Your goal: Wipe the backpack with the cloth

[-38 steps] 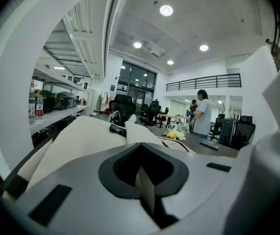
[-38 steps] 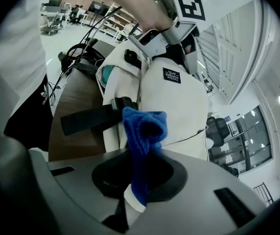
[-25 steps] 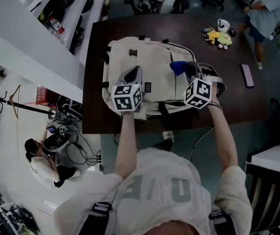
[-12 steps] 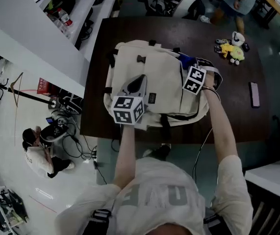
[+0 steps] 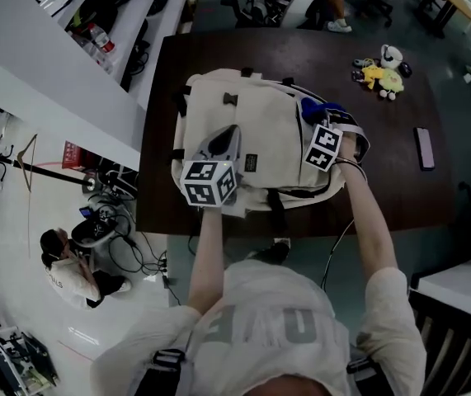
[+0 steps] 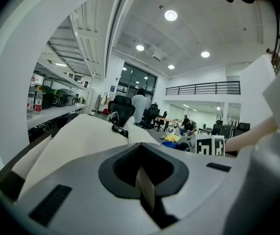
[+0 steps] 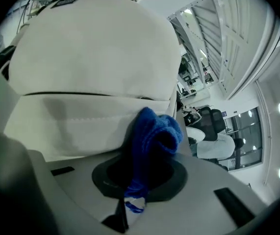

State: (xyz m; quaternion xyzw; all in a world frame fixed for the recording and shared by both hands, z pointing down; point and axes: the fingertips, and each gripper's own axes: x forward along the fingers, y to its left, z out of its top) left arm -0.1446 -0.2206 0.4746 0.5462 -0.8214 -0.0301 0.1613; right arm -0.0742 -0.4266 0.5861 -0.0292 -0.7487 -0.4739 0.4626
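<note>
The right gripper point(image 5: 321, 122) had dropped toward the right flank of the backpack point(image 5: 256, 130), while the left gripper point(image 5: 225, 143) had stayed put. The cream canvas backpack lay flat on the dark counter point(image 5: 400, 188). The right jaws grasped the bunched, nubby blue cloth point(image 7: 152, 133) against the backpack's side. The left jaws were clenched on a thin fold of its fabric.

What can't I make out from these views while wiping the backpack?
- Where the cloth meets the backpack: in the right gripper view the bunched cloth blocks it; in the head view the right gripper and its marker cube cover it.
- Dirt on the backpack: head view too dim and small.
- Print on the backpack's label: too small in the head view.
- Backpack's underside: hidden against the table.
</note>
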